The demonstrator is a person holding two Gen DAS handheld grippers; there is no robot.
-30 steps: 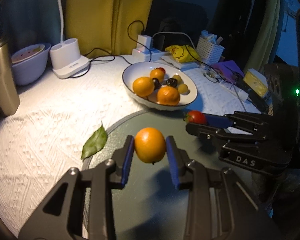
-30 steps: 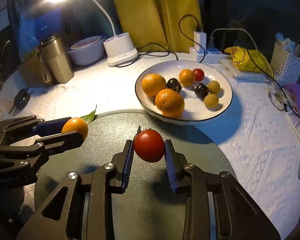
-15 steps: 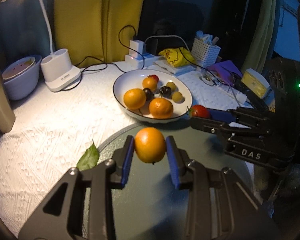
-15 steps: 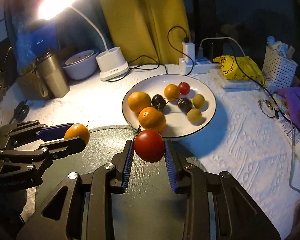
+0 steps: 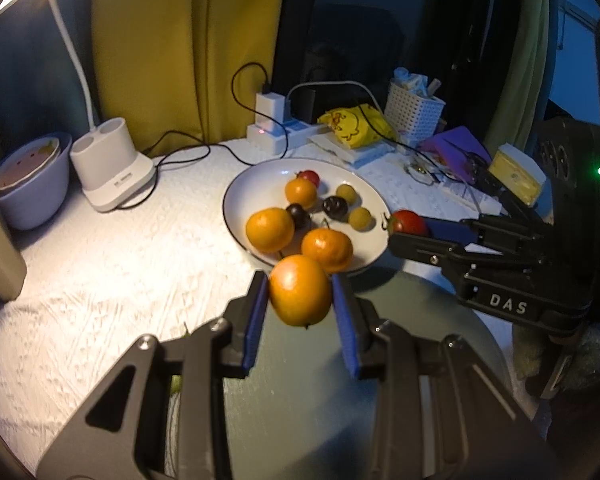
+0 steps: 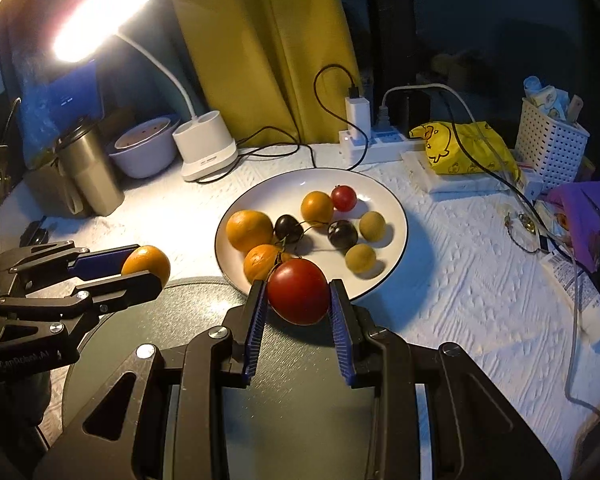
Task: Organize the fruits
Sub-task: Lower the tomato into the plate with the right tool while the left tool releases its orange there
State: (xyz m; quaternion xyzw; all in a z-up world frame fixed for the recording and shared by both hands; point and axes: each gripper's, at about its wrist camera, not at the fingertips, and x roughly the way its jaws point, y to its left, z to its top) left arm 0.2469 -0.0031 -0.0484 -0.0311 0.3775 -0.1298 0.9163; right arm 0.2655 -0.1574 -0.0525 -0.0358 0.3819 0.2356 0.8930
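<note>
orange (image 5: pixel 300 291) clamped in the left gripper (image 5: pixel 300 300) and tomato (image 6: pixel 298 291) clamped in the right gripper (image 6: pixel 298 300), both raised before the white plate (image 6: pixel 392 208), hiding its near rim and part of one plated orange.

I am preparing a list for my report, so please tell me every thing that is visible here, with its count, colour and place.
plate: 1, white, centre of the table
oranges: 3, orange, on the plate
cherry tomato: 1, red, far side of the plate
dark fruits: 2, near black, middle of the plate
green fruits: 2, yellow-green, right side of the plate
round mat: 1, dark grey, in front of the plate
lamp: 1, white, back left, lit
bowl: 1, lilac, beside the lamp
tumbler: 1, steel, far left
basket: 1, white, back right
yellow bag: 1, yellow, left of the basket
left hand-held gripper: 1, black, holding an orange
right hand-held gripper: 1, black, holding a tomato
</note>
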